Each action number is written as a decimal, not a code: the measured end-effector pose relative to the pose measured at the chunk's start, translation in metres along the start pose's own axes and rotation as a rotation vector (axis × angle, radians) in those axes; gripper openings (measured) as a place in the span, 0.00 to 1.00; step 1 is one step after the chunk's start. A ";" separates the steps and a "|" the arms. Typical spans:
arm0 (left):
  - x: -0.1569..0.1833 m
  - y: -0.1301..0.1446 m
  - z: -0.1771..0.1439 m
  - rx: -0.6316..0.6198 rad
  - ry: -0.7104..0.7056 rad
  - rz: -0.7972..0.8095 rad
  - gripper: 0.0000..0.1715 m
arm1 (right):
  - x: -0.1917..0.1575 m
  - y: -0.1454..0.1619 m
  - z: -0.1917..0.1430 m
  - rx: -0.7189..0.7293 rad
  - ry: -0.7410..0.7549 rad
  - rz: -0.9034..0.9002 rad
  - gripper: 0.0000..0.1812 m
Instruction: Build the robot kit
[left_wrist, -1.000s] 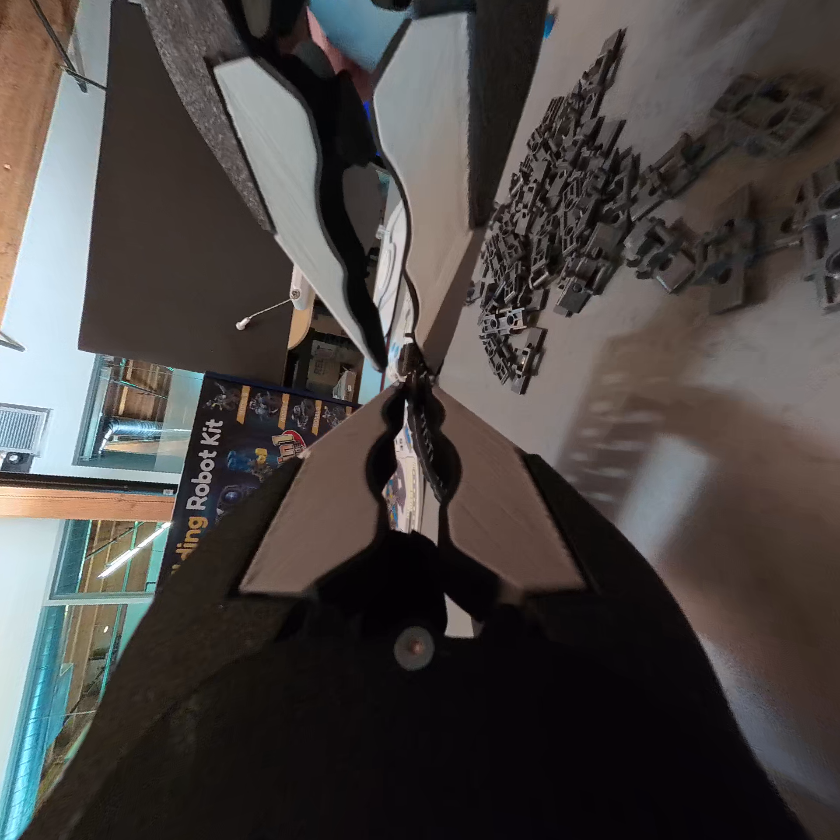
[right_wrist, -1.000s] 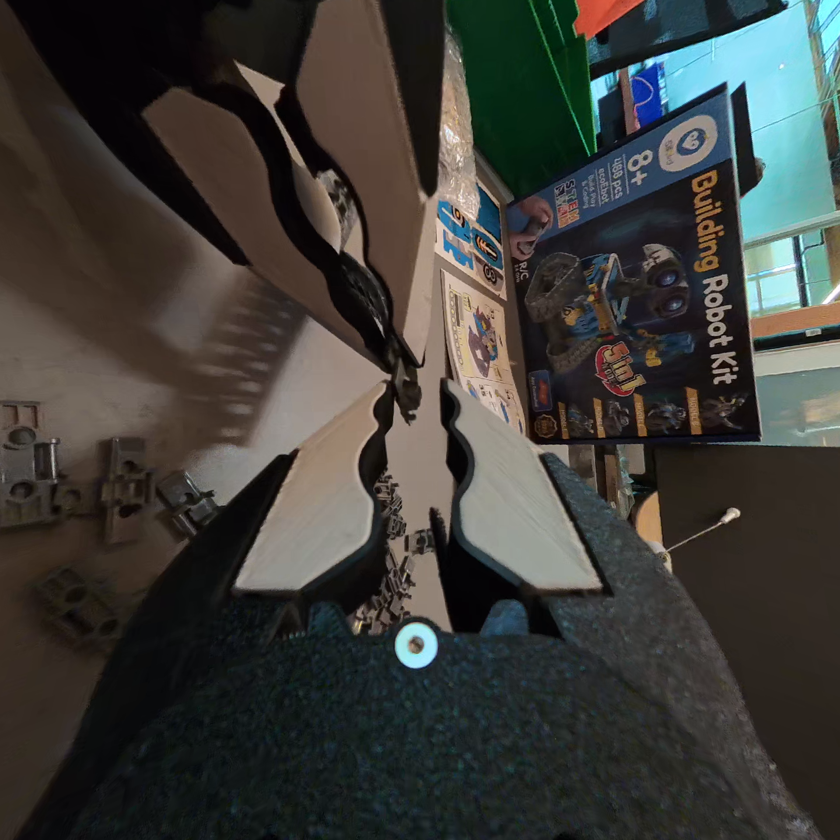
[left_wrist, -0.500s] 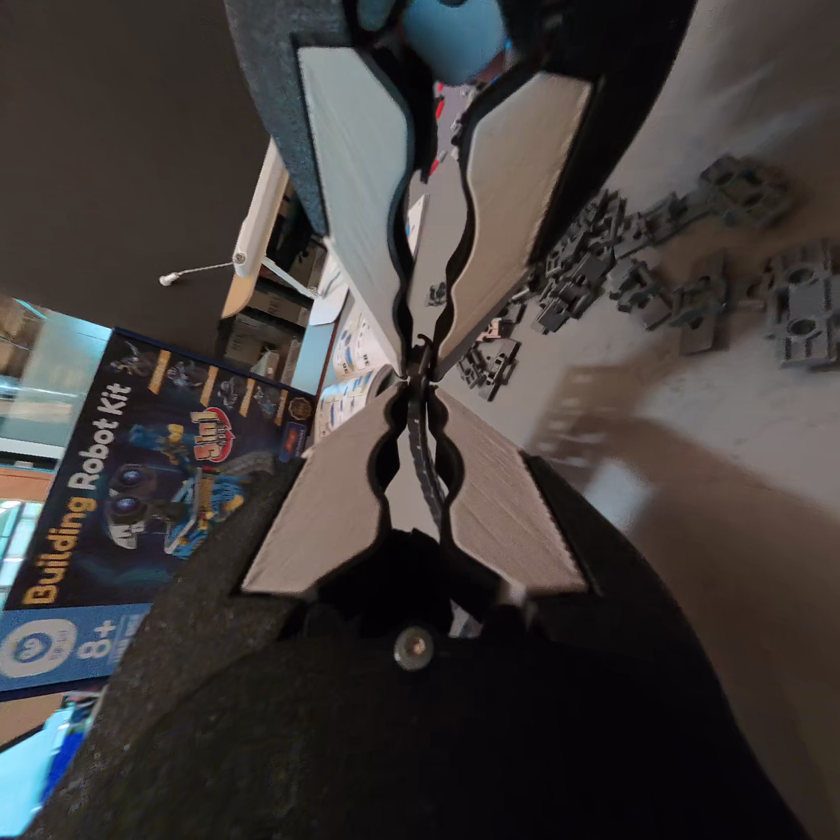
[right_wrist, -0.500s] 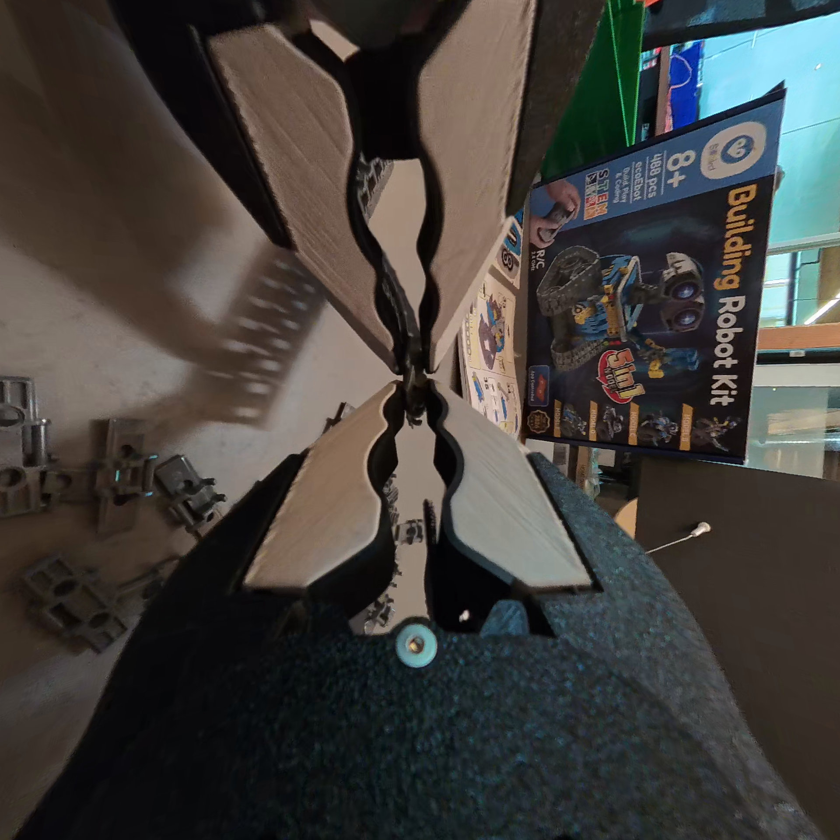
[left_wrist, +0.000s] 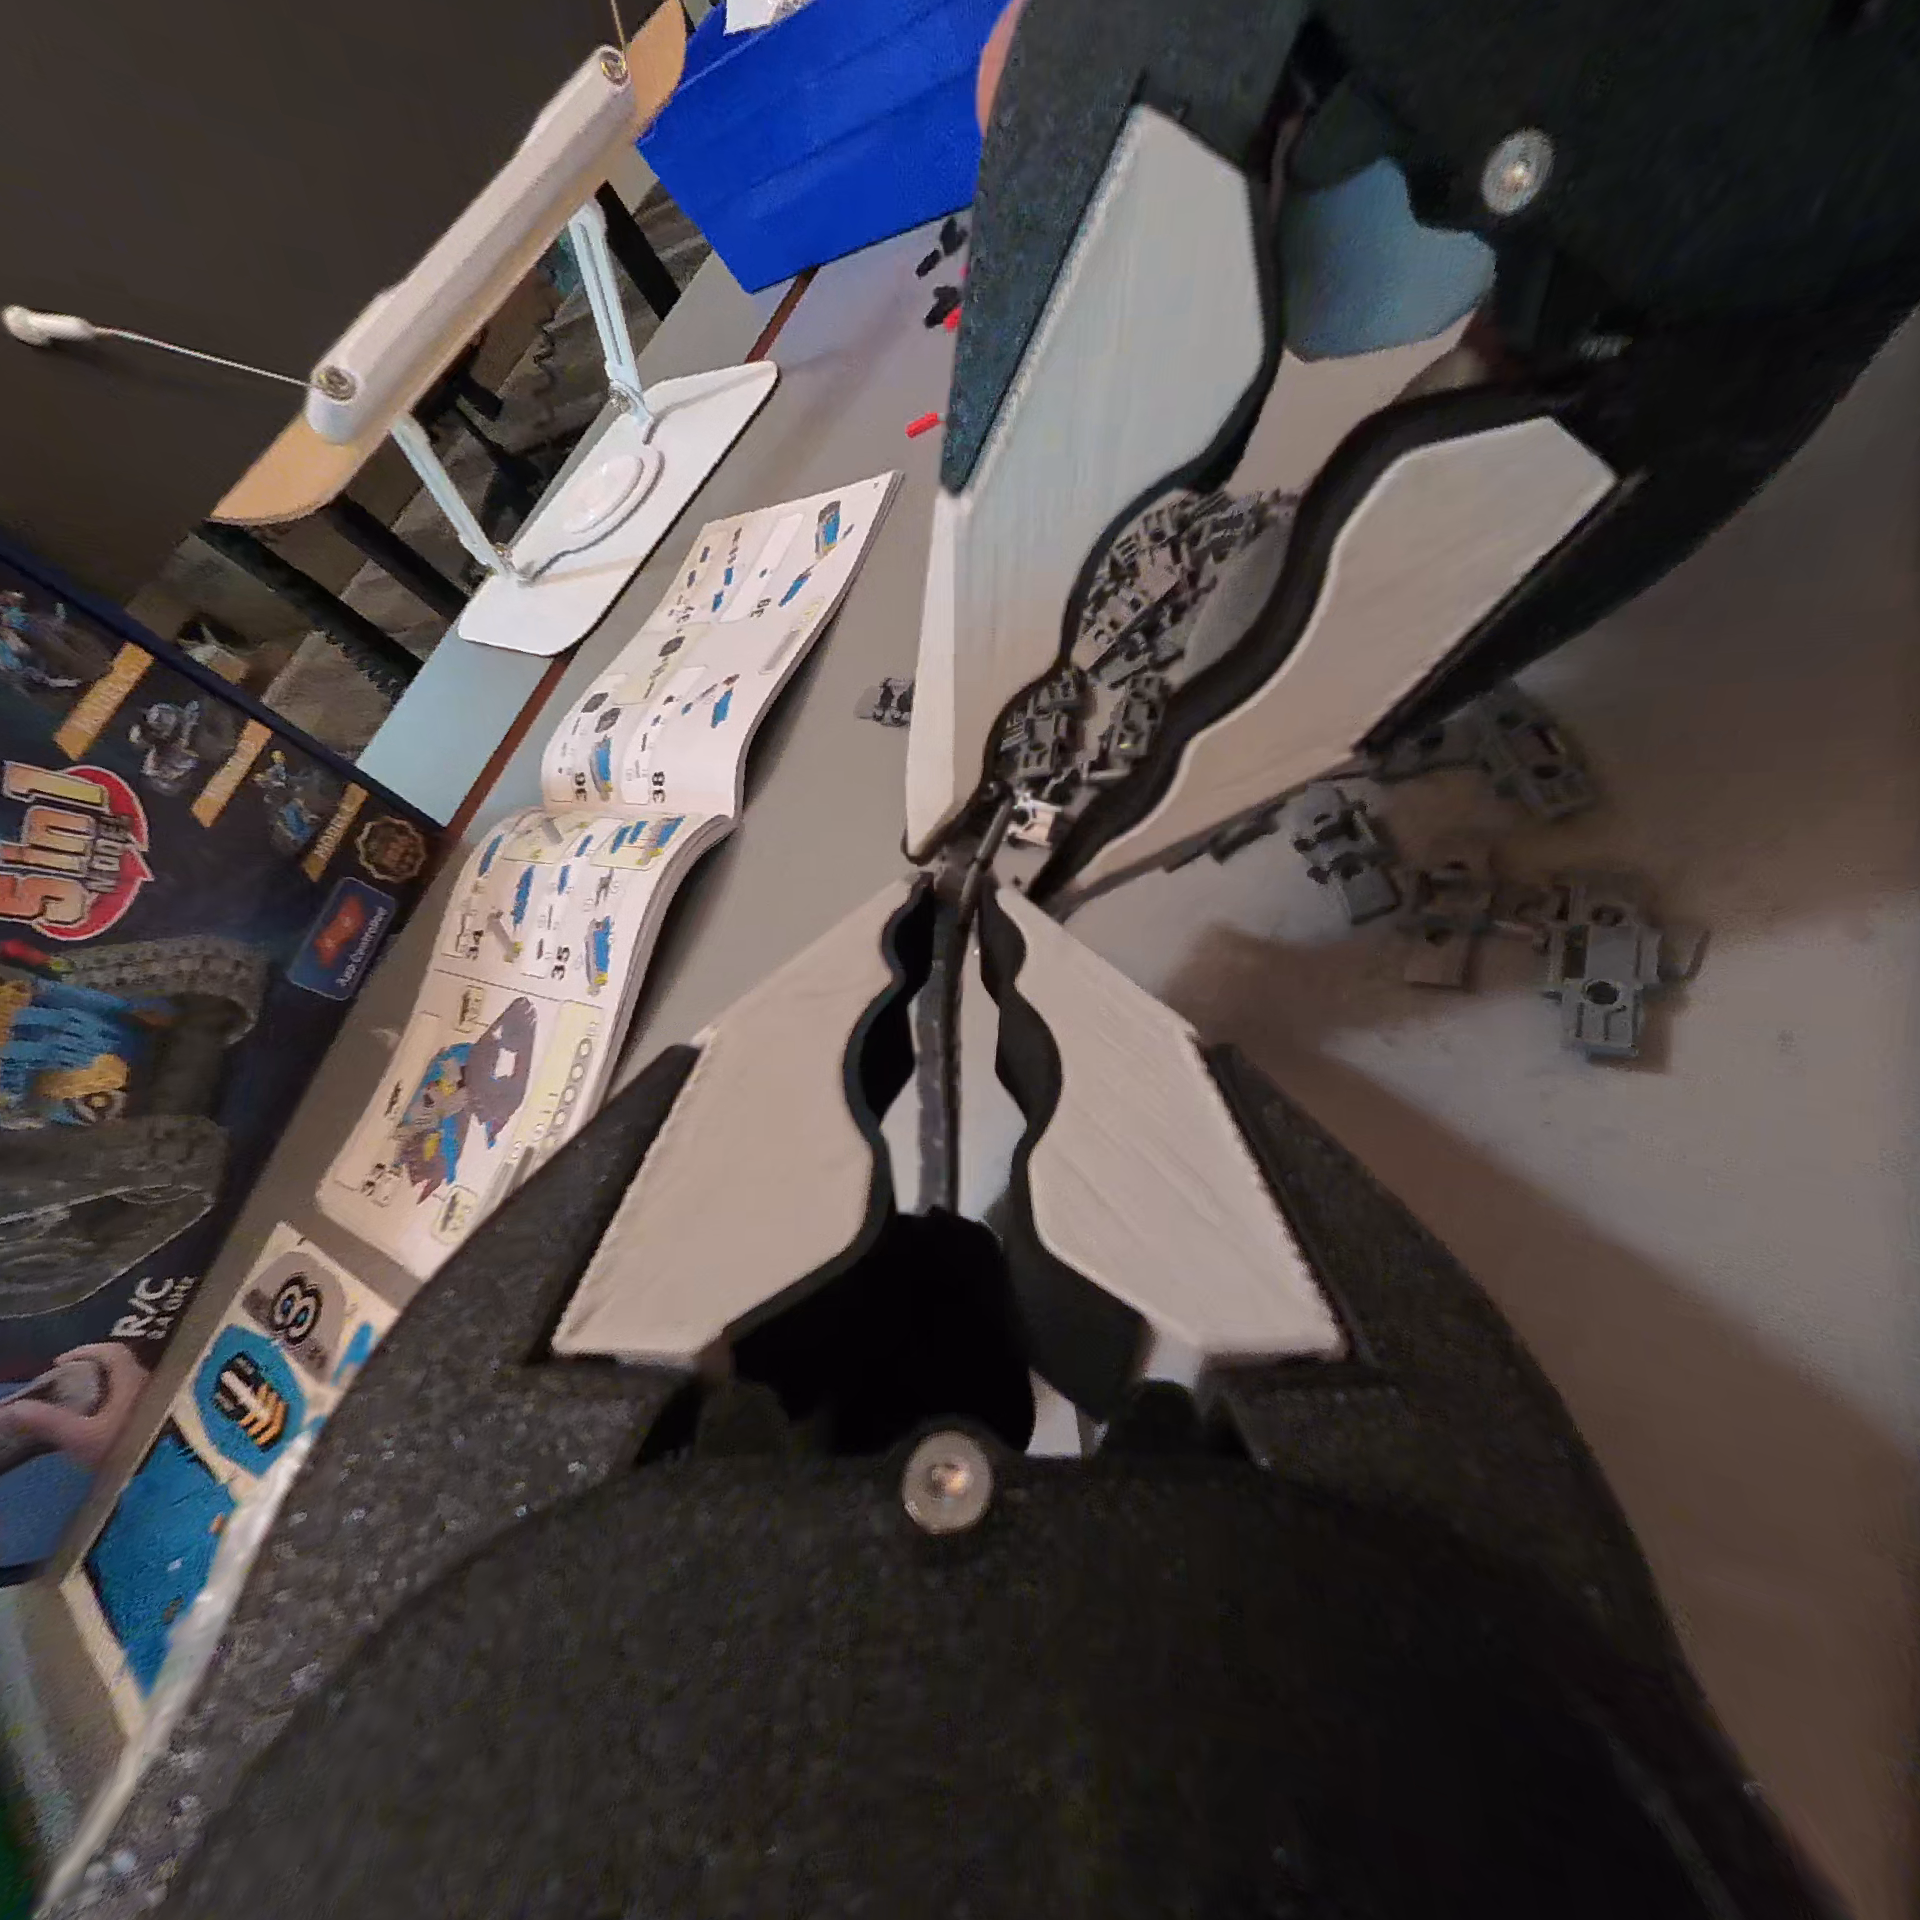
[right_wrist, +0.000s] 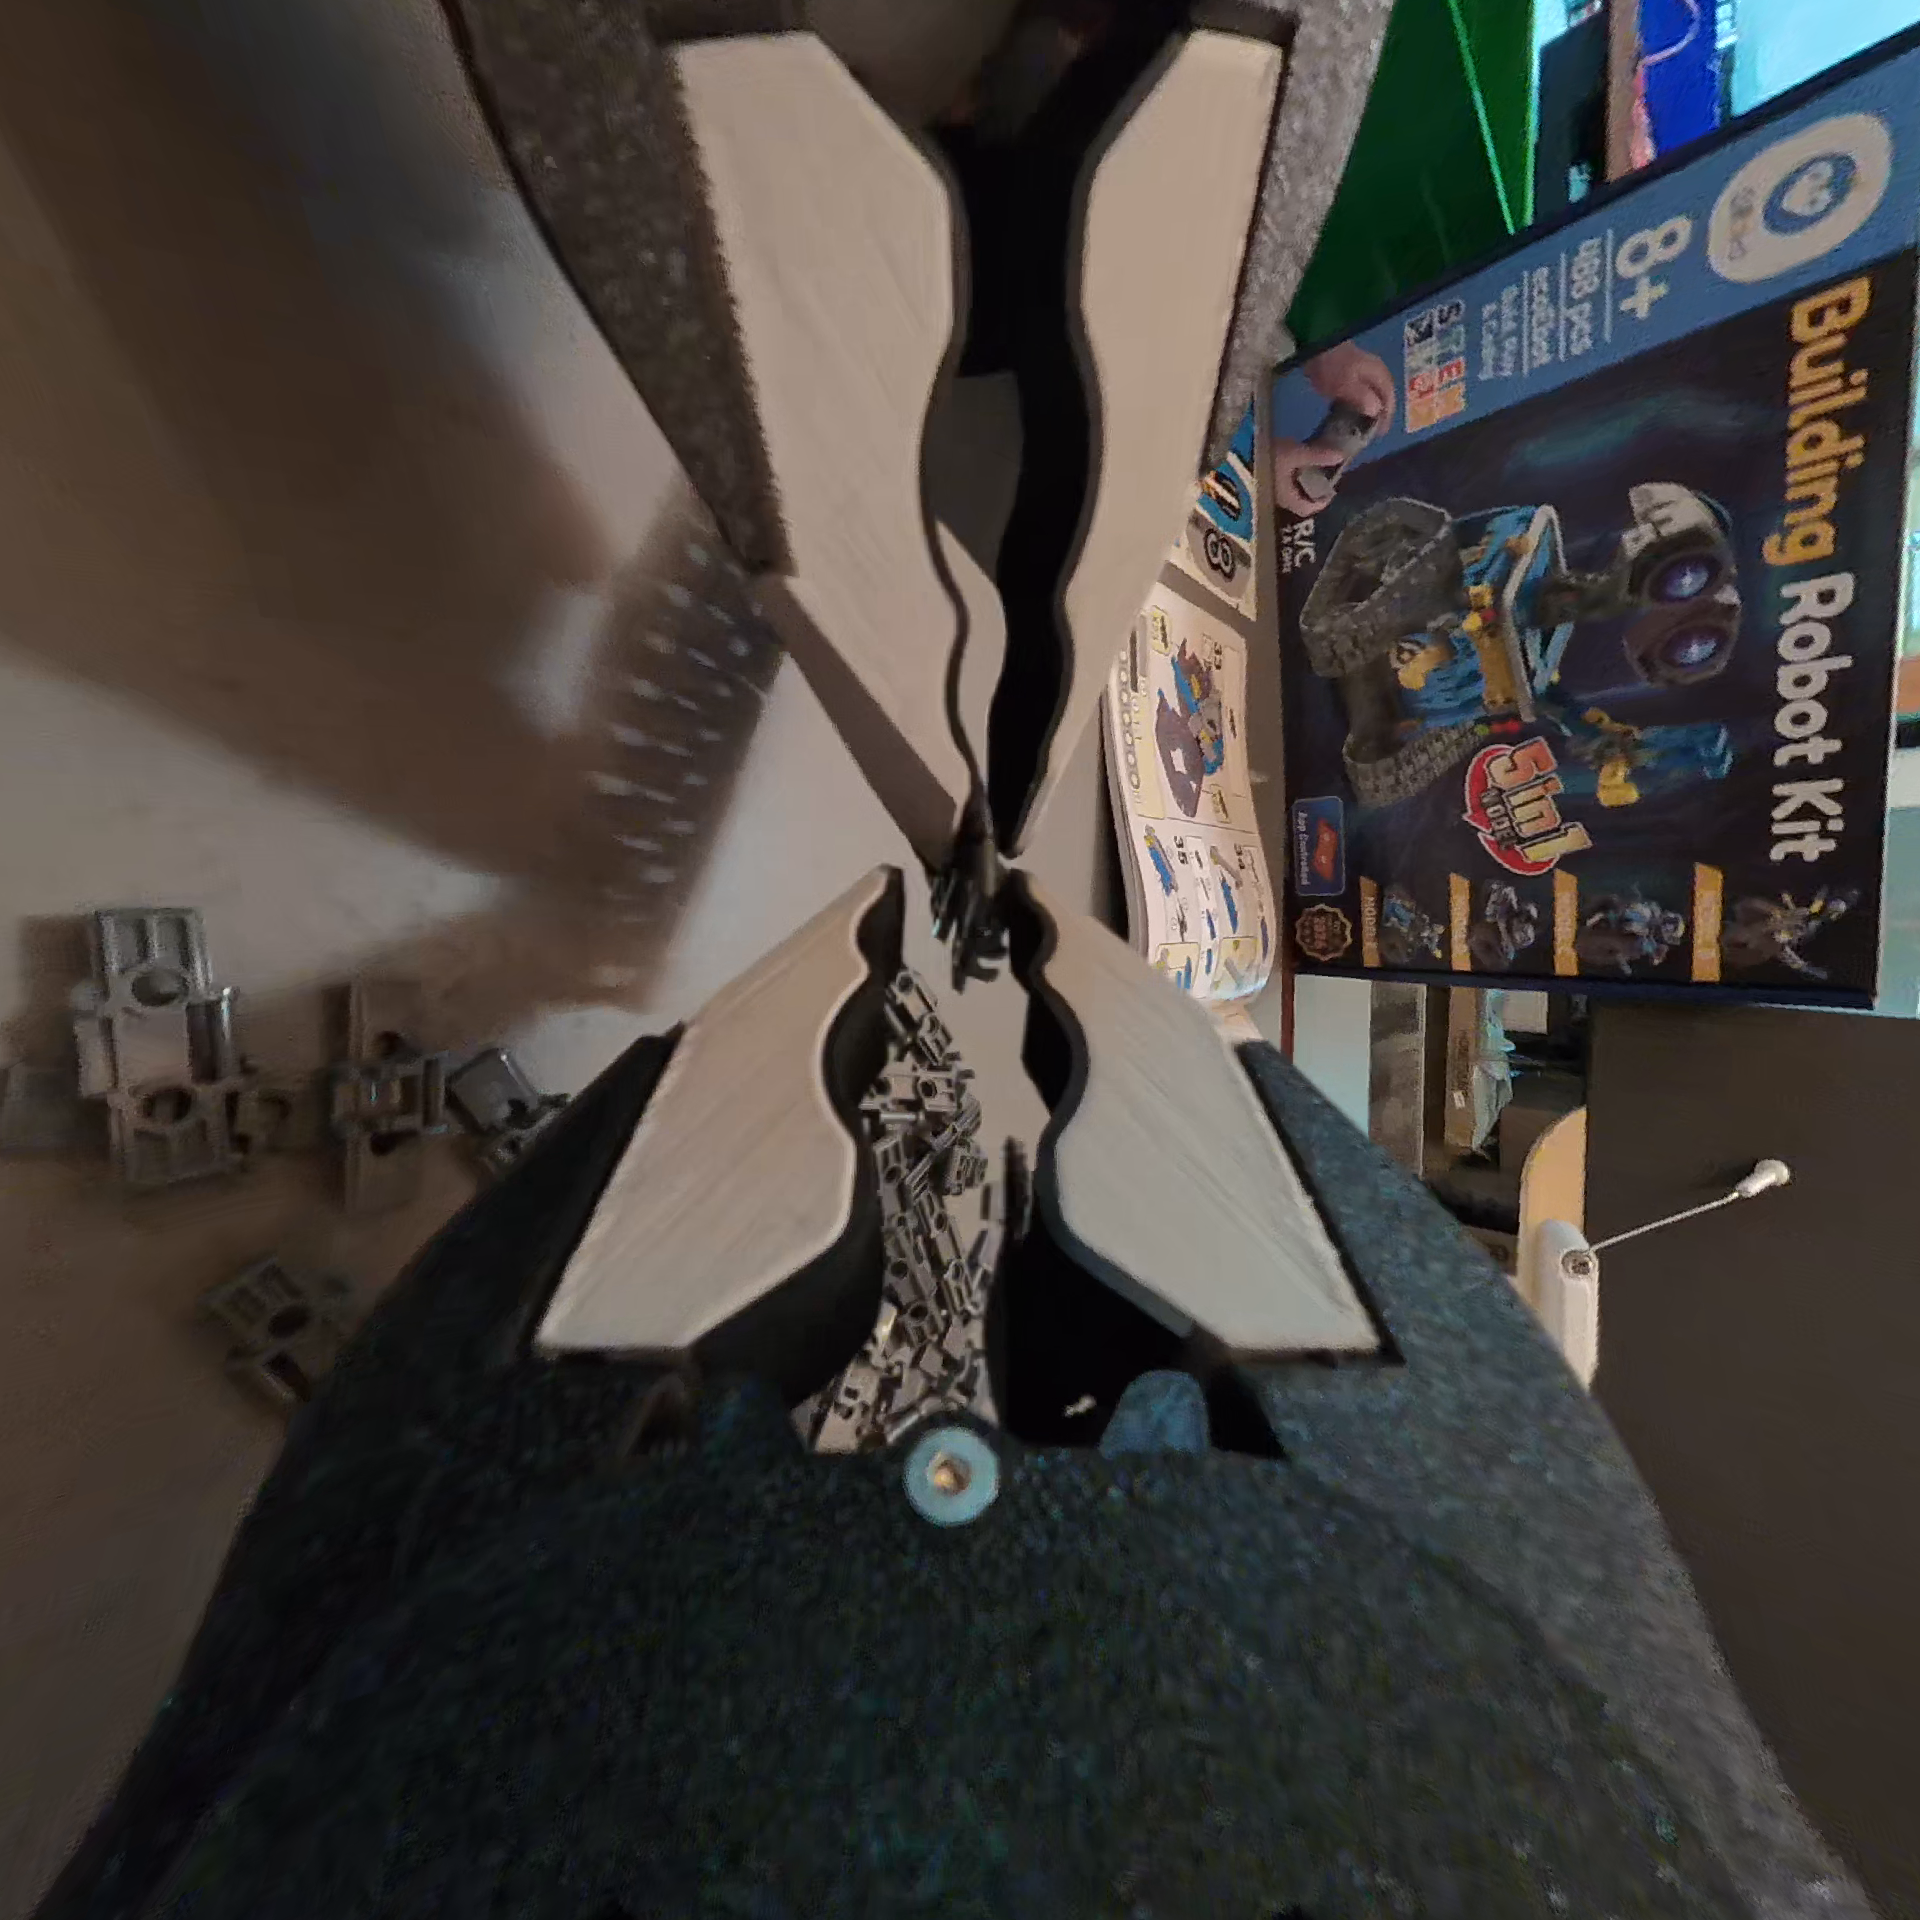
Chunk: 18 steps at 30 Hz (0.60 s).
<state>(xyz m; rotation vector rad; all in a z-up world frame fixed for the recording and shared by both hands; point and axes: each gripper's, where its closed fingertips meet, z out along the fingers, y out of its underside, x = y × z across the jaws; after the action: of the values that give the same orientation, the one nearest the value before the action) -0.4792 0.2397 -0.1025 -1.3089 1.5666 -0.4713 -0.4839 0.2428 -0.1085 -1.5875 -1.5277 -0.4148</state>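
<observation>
- The left hand-held gripper (left_wrist: 951, 902) is closed on a thin dark strip (left_wrist: 938, 1049), whose long axis runs along its fingers toward the tips.
- The right hand-held gripper (right_wrist: 961, 883) meets it tip to tip, clamped on a small dark piece (right_wrist: 966, 914) at the strip's far end; how the two join is unclear.
- Both are held above the counter (left_wrist: 1558, 1195).
- A pile of grey parts (left_wrist: 1153, 613) lies loose on the counter behind the tips.
- An open booklet (left_wrist: 623, 790) lies flat near a kit box (right_wrist: 1621, 582).
- A blue bin (left_wrist: 821, 156) stands far off; its contents are hidden.
</observation>
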 end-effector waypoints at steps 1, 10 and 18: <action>0.001 -0.001 0.000 0.003 0.011 -0.016 0.04 | -0.001 -0.001 -0.001 -0.006 -0.009 -0.007 0.13; 0.002 0.000 -0.001 0.009 0.031 -0.051 0.04 | 0.001 -0.003 -0.001 -0.043 0.004 -0.045 0.07; 0.001 -0.001 0.000 0.013 0.040 -0.136 0.03 | 0.000 -0.002 -0.001 -0.052 0.006 -0.041 0.04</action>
<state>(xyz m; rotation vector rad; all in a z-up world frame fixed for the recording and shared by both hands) -0.4789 0.2383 -0.1025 -1.4098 1.5111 -0.5947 -0.4851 0.2422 -0.1075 -1.5960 -1.5583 -0.4855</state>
